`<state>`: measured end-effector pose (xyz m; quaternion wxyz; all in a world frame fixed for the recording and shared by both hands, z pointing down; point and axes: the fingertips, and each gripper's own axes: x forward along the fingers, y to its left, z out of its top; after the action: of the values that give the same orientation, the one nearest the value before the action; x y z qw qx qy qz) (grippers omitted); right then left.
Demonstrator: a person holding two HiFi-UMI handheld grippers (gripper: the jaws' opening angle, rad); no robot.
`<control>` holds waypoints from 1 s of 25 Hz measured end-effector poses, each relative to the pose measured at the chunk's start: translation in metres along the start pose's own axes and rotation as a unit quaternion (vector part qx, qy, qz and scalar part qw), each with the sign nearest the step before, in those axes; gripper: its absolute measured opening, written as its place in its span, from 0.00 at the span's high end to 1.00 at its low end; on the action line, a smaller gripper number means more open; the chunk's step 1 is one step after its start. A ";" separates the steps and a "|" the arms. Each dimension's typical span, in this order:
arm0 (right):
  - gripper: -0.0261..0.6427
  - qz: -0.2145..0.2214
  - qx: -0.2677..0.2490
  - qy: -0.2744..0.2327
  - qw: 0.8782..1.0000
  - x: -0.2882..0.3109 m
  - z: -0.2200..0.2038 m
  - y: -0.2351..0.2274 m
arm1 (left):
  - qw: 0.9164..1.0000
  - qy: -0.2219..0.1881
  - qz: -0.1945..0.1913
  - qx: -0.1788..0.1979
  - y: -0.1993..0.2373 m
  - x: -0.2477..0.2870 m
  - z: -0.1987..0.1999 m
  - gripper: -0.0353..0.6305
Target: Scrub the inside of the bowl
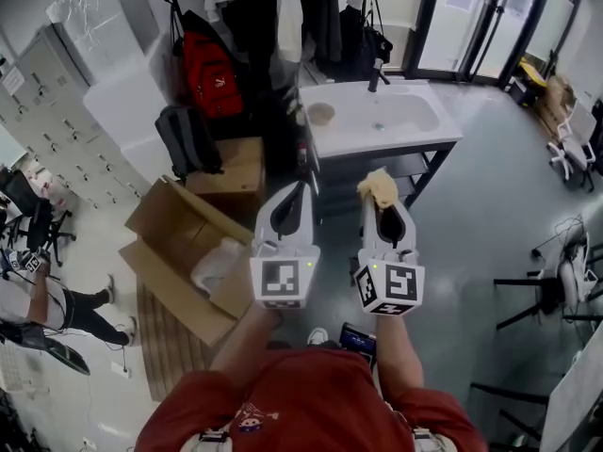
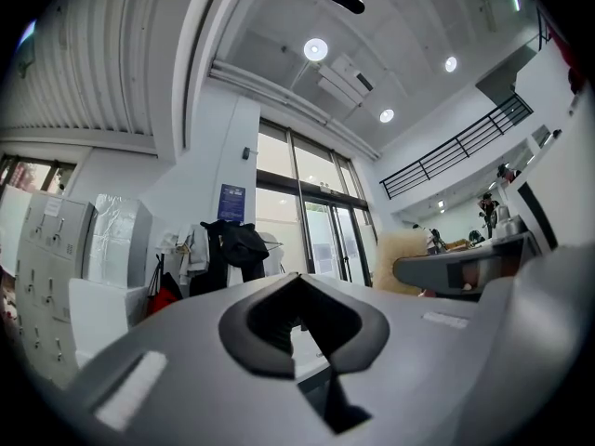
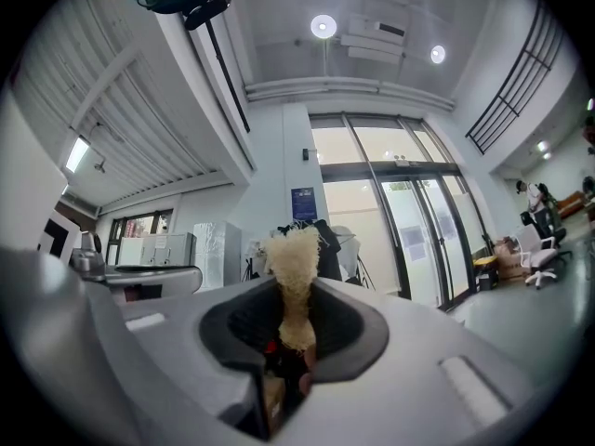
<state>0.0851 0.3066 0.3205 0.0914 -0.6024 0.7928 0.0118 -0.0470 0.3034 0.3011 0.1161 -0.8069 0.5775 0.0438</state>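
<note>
Right gripper view shows my right gripper (image 3: 290, 340) clamped on a pale-yellow fibrous scrub pad (image 3: 294, 260); the left gripper (image 2: 299, 331) has jaws together, empty. Scrubbing not yet begun, I judge: the small tan bowl (image 1: 321, 113) sits on the white sink counter (image 1: 419, 137), well apart. Next: approach, steady it.

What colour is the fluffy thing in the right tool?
Pale yellow fluffy scrubber; clearest in the right gripper view.

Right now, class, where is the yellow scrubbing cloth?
The yellow scrubbing cloth is pinched in the right claw, right of centre in the head view, in front of the white sink table.
</note>
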 end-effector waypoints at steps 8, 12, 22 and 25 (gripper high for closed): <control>0.85 0.009 -0.006 0.007 1.000 0.044 -0.013 -0.026 | 1.000 0.004 0.003 -0.003 0.001 0.052 -0.018 0.94; 0.85 0.007 -0.012 0.006 1.000 0.067 -0.021 -0.037 | 1.000 -0.002 -0.002 -0.003 0.004 0.077 -0.025 0.94; 0.85 -0.014 -0.020 0.013 1.000 0.172 -0.046 -0.055 | 1.000 -0.003 -0.023 -0.007 0.048 0.176 -0.062 0.94; 0.85 -0.020 -0.023 0.015 0.999 0.207 -0.048 -0.054 | 1.000 -0.001 -0.025 -0.019 0.070 0.205 -0.070 0.94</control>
<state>0.0773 0.0879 0.3396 0.0659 -0.6206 0.7811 0.0195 -0.0497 0.0761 0.3177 0.1029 -0.8232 0.5559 0.0525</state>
